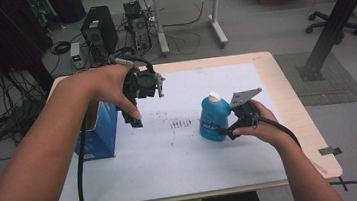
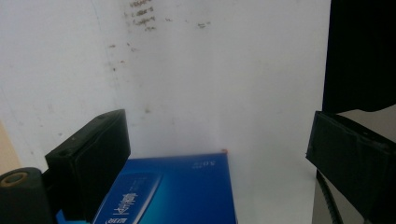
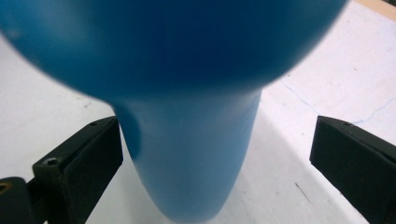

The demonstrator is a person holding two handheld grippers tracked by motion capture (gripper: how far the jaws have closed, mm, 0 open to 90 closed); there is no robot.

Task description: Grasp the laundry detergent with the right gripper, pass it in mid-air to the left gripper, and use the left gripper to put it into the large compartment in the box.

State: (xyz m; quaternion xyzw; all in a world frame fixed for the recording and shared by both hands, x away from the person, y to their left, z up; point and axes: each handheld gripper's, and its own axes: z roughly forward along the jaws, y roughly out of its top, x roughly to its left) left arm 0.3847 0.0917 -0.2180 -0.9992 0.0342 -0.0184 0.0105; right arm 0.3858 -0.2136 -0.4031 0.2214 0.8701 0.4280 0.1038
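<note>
Blue bottle fills the frame's upper half between our right gripper's open jaws: smooth, slippery plastic, so we'd clamp its narrow body. Left gripper open above box.

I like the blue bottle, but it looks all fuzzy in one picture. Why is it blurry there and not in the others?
In the right gripper view the blue bottle sits very close to the camera, between the open jaws, so it looks soft and out of focus. In the high view the bottle is farther off and sharper. In the left gripper view the blue box shows readable print, while the jaws look dark.
</note>
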